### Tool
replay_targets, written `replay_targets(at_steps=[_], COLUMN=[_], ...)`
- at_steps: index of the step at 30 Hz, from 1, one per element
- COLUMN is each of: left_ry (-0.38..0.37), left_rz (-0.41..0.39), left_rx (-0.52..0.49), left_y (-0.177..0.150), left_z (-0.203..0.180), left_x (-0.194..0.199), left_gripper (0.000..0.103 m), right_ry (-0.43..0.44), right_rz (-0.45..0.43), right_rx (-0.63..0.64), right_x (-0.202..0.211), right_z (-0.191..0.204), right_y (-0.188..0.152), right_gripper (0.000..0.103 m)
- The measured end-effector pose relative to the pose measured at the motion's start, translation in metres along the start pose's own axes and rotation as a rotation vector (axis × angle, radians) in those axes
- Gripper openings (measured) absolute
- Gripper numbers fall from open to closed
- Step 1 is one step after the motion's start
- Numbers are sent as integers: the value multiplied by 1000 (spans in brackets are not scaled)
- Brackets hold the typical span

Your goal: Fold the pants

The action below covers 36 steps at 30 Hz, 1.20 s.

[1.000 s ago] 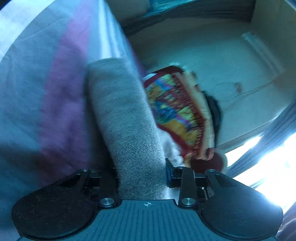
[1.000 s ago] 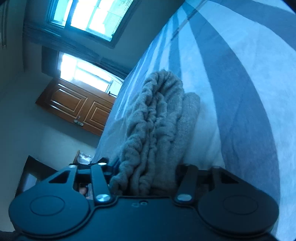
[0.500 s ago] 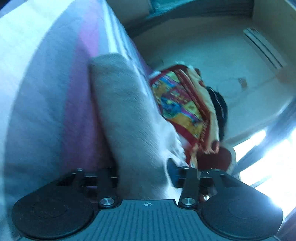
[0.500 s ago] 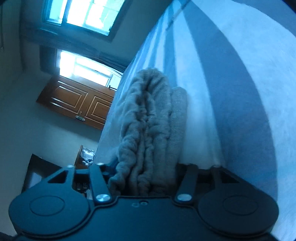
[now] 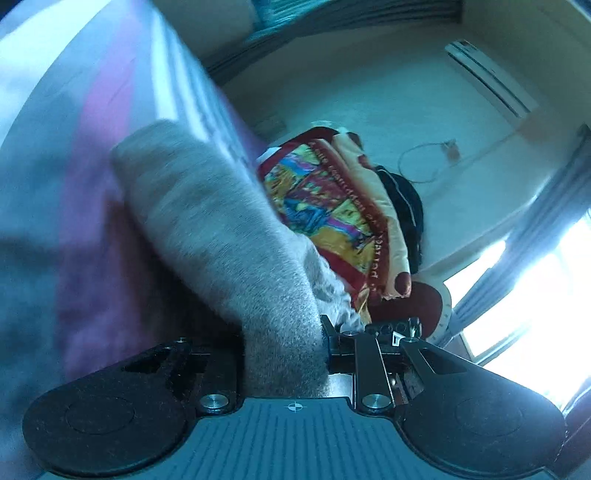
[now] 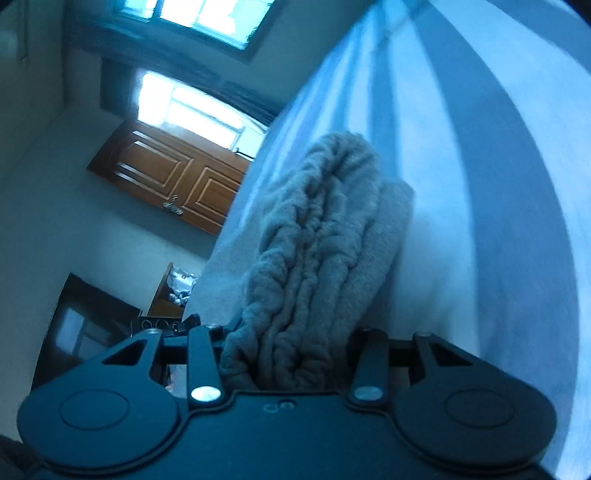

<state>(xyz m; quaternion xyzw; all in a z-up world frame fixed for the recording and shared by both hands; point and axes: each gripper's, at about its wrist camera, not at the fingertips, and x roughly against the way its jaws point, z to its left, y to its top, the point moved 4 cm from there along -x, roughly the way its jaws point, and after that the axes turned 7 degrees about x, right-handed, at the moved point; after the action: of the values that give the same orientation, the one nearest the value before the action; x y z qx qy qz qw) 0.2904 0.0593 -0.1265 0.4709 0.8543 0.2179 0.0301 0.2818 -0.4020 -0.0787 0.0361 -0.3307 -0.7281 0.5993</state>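
The pants are grey, thick and fleecy. In the left wrist view they form a smooth, rounded folded band; in the right wrist view the same cloth shows as a bunched stack of soft, wrinkled ridges with a flatter layer on its right side. They lie against a striped bedsheet, white with mauve bands on the left, pale with grey-blue bands on the right.

Beyond the pants in the left view sits a bright multicoloured quilt with a red border, then a cream wall, a wall air conditioner and a glaring window. The right view shows a panelled wooden door and windows.

The left gripper is clamped on the band, cloth filling the gap between its jaws. The right gripper likewise pinches the bunched end, cloth rising straight out from between its jaws.
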Motion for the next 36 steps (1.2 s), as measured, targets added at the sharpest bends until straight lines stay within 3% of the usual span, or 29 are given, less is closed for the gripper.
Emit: replay_targets(at_steps=[4,8,17,22,25,27,29,36], left_ry=[-12,5,81,131,180,157,146,148], left_rz=[-26,-68,-83,-75,-50,-65,-64,-60], left_rx=[-55,-80,-99,-56,-9,22,29,36], left_y=[36,78,155,162,149,139,139,137], left_z=[-18,-20,16,58,98,116,120,122], left_x=[12,25,35,15,9,9,9,8], left_gripper=[24,24,24,24,24,25,25,26], right_ry=[13,26,17,0,-27,-73,-45,-65], right_rz=[-20,-22,-62,-57,-35,-9,-30,-38], right_rx=[67,113,91,52,16,-2,-34,5], right_x=[1,-23,-88,-121,-135,-144,-144,-145], right_z=[19,32,18,-4,-28,-47,-60,-53], right_y=[31,70,123,131,126,115,106,101], right_gripper=[42,42,42,42,42,42,42,43])
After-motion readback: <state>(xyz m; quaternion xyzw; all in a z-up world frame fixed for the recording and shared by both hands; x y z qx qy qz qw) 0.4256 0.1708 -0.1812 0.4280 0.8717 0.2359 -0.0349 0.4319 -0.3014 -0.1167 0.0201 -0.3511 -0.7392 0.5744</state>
